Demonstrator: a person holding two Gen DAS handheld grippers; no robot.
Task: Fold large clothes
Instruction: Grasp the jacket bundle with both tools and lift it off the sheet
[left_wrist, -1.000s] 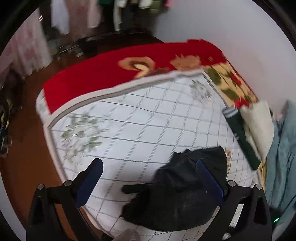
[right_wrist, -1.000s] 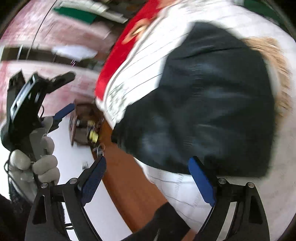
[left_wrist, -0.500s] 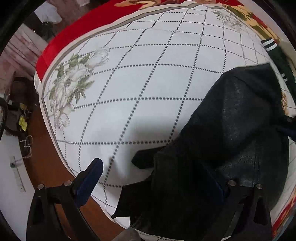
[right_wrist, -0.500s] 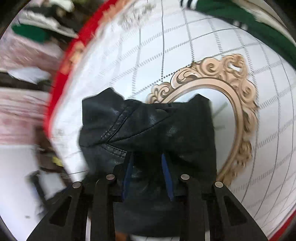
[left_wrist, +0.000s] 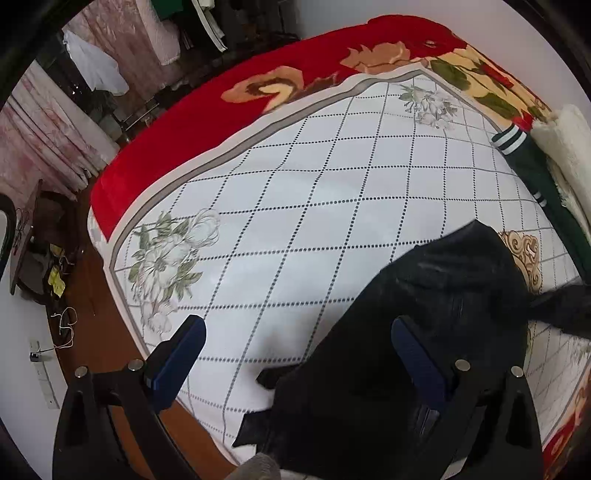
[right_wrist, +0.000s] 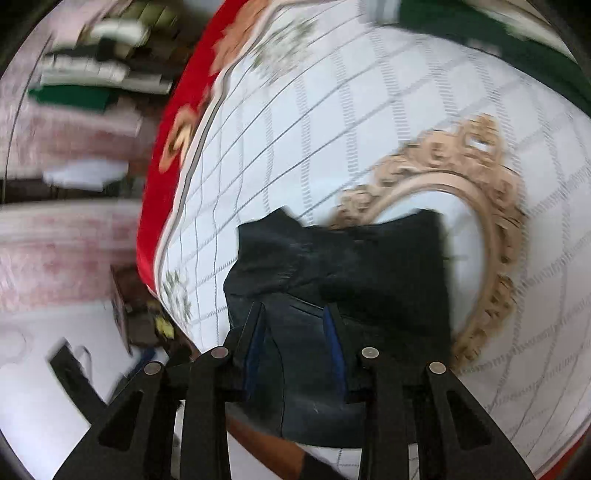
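left claw (left_wrist: 295, 363) hangs wide apart at the bottom of its frame, one blue pad over the white quilted bed cover (left_wrist: 303, 206) and the other over the black garment (left_wrist: 424, 332), gripping nothing. right claw (right_wrist: 295, 343) sits at lower centre of its frame, fingers drawn close together and clamped on a fold of the black garment (right_wrist: 343, 266), which lies bunched near the bed's edge, partly covering a gold scroll frame print (right_wrist: 491, 206). a red floral blanket (left_wrist: 207, 110) runs across the upper left of the left view. a dark green striped garment (left_wrist: 532, 173) and a cream fleece (left_wrist: 565, 144) lie at the right edge.
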